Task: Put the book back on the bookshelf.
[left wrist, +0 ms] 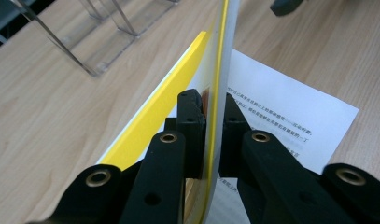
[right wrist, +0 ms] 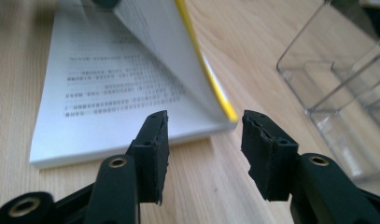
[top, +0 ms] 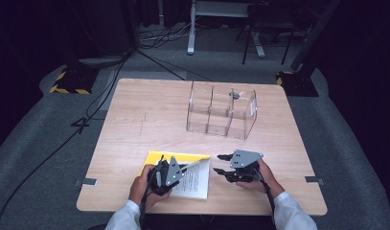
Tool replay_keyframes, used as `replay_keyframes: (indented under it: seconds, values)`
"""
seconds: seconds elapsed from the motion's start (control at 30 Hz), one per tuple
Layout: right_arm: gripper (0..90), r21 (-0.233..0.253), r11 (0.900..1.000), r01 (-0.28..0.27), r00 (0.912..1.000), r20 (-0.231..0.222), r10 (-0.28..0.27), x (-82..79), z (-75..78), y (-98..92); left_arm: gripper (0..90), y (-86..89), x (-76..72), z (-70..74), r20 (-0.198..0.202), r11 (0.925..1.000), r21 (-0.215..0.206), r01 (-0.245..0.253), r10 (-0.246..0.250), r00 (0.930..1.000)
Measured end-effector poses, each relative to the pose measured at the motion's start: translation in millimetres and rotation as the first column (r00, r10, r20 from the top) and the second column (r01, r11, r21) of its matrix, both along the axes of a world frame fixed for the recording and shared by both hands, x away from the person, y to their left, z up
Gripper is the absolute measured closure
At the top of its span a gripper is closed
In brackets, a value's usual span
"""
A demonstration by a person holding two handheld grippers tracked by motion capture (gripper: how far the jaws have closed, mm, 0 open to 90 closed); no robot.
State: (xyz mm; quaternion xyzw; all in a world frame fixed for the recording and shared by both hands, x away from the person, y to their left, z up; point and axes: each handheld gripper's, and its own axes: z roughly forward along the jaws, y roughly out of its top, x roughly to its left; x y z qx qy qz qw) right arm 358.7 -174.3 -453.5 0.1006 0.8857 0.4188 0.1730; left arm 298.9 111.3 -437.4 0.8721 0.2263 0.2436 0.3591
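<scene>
Booklet [top: 195,179] at near tabletop [top: 135,124] edge: thin, floppy cover pinched by L claw [left wrist: 211,116]; R claw [right wrist: 204,140] released; grip spine instead.

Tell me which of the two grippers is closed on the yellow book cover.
The left gripper: its jaws clamp the lifted yellow cover of the book. The right gripper stands open beside the book, holding nothing.

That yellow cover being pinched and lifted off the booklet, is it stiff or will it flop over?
The yellow cover probably has some stiffness: in the left gripper view it stands nearly straight up from the left gripper. It looks thin, so it likely bends easily; the right gripper view shows it leaning over the printed page. The booklet seems light and might slide on the table.
</scene>
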Motion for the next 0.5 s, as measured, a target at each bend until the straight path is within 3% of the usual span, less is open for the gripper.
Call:
replay_keyframes:
  seconds: [0.1, 0.2, 0.27, 0.33, 0.43, 0.5]
  values:
    - [51.9, -0.032, 0.999, 0.024, 0.9995, -0.020, -0.024, 5.4, -9.3, -1.3, 83.9, 5.5, -0.3, 5.6, 0.022, 0.9994, -0.029, -0.019, 0.019, 0.9996]
    - [52.0, -0.042, 0.999, 0.022, 0.9981, -0.056, -0.025, 10.0, -18.7, 1.6, 84.2, 13.6, -0.3, 11.1, 0.029, 0.9981, -0.057, -0.023, 0.025, 0.9993]
    - [52.0, -0.075, 0.997, 0.015, 0.9979, -0.062, -0.020, 11.9, -27.2, 5.9, 84.2, 17.4, -1.0, 13.4, 0.033, 0.9967, -0.075, -0.030, 0.032, 0.9989]
    - [52.0, -0.075, 0.997, -0.008, 0.9956, -0.094, 0.001, 12.7, -34.7, 10.6, 84.3, 21.2, -1.3, 15.2, 0.037, 0.9955, -0.089, -0.032, 0.036, 0.9987]
    - [49.8, -0.078, 0.996, -0.039, 0.9941, -0.105, 0.030, 10.3, -41.0, 19.1, 84.3, 25.3, -2.0, 16.6, 0.034, 0.9935, -0.107, -0.039, 0.043, 0.9985]
    - [48.5, -0.040, 0.997, -0.064, 0.9911, -0.120, 0.059, 8.5, -41.2, 22.3, 84.3, 27.0, -2.2, 16.6, 0.035, 0.9928, -0.113, -0.038, 0.043, 0.9985]
